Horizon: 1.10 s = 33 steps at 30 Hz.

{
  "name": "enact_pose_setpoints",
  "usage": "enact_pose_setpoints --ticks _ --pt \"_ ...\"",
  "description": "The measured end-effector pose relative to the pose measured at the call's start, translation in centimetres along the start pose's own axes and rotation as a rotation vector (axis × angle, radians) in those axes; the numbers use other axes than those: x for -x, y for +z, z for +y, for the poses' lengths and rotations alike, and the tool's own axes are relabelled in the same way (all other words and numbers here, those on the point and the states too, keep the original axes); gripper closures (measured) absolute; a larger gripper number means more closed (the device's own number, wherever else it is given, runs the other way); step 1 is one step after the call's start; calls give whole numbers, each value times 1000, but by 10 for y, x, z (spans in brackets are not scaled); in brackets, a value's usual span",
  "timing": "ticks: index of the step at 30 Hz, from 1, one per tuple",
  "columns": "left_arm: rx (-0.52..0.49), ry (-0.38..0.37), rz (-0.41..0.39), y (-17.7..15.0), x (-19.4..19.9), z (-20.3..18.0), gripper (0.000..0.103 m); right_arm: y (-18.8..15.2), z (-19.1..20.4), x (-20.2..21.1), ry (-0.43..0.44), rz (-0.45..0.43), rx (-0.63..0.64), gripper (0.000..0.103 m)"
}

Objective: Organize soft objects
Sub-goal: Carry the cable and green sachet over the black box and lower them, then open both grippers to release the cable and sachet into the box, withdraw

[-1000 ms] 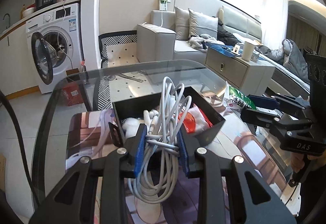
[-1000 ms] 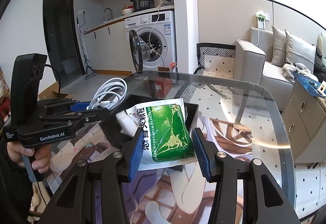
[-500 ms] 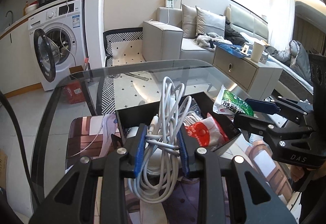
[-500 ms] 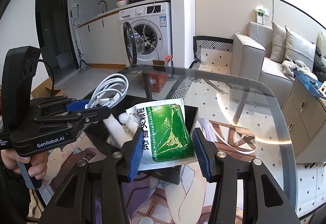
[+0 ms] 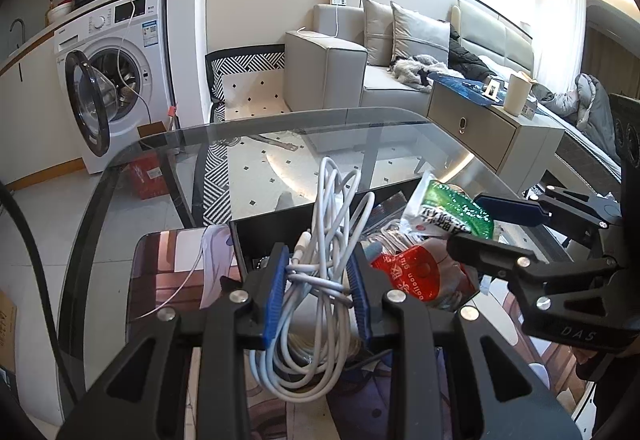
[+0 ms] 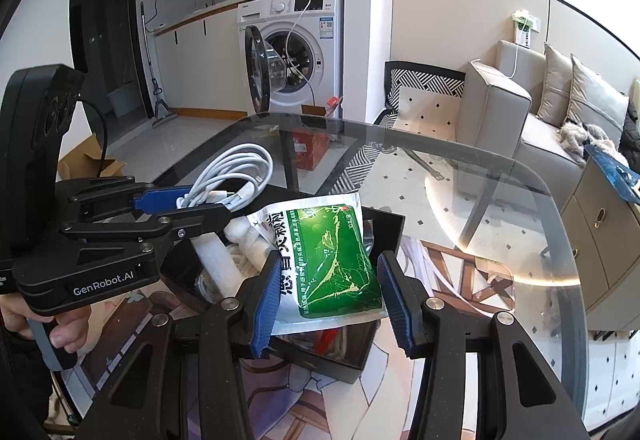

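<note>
My left gripper (image 5: 320,280) is shut on a coiled white cable (image 5: 320,240) and holds it over the near side of a black open box (image 5: 276,232). My right gripper (image 6: 326,294) is shut on a green and white packet (image 6: 328,260) and holds it over the same box (image 6: 384,224). The packet also shows in the left wrist view (image 5: 448,214), and the cable in the right wrist view (image 6: 236,172). Inside the box lie a red and white balloon packet (image 5: 420,276) and white foam pieces (image 6: 244,240).
The box stands on a printed mat (image 5: 168,260) on a round glass table (image 6: 500,176). Beyond the table are a washing machine (image 5: 116,68) with its door open, a grey sofa (image 5: 360,56), a patterned chair (image 6: 420,88) and a low cabinet (image 5: 488,124).
Both grippers have moved in over the box with their loads. The box has come closer in both views and the packet now hangs above its inside.
</note>
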<state>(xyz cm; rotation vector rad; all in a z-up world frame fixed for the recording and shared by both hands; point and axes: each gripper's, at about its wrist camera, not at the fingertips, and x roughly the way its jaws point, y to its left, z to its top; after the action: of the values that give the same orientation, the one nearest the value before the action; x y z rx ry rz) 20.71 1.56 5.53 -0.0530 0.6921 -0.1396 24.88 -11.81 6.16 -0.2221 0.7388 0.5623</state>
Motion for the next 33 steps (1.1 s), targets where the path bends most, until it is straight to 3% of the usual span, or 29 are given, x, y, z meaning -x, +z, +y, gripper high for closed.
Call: enact_pose_setpoints --ticks 23,27,30,33 --pt "-25 -13 13 1 -22 -4 76 2 8 -34 -9 57 36 55" --pt "-30 -9 19 -1 -22 -4 75 0 11 -27 7 35 74 48" --pt "-30 -7 25 -2 -19 -4 73 -2 14 -16 1 0 97 32" --pt "-30 8 10 -4 -10 -3 58 -5 14 -4 3 -22 102 28"
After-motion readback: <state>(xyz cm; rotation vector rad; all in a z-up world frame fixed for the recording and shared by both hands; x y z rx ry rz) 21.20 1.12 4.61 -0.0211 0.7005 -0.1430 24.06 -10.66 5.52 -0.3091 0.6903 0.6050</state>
